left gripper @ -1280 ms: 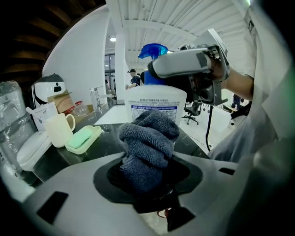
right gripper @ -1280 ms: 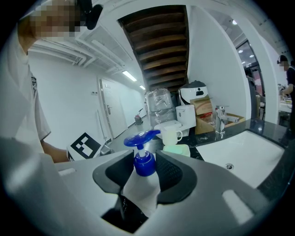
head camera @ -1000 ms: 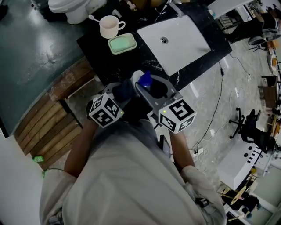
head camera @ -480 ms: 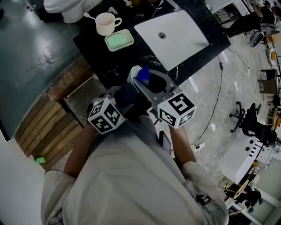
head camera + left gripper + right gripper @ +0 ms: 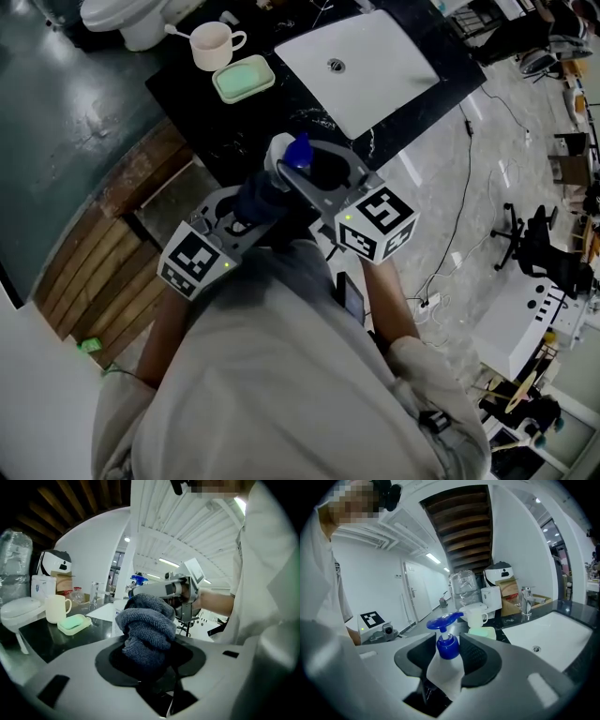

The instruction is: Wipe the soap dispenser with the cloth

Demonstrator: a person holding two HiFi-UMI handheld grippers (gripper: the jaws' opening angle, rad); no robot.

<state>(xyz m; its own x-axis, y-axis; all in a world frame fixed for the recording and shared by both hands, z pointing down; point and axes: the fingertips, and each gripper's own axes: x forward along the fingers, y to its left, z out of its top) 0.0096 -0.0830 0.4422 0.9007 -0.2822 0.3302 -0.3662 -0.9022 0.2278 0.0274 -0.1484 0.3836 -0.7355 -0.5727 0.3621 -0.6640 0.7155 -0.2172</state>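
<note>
R gripper [image 5: 449, 643] had its jaws clamped on the soap dispenser [image 5: 445, 674], held clear of the worktop [image 5: 192, 98] for access, while L gripper [image 5: 151, 654] jaws pinched the bunched cloth [image 5: 147, 620] just beside it, prob. for wiping.

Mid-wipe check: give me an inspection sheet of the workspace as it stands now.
Surface: black counter with white sink.
Job's things: soap dispenser held in the air; cloth bunched beside it, contact unclear.
Clutter: cup and green soap dish on the counter's far end.
Grippers: right gripper shut on the soap dispenser; left gripper shut on the cloth.
Cables: thin cable trailing across the floor beside the counter.
Surroundings: toilet, wooden bench, office chair.
</note>
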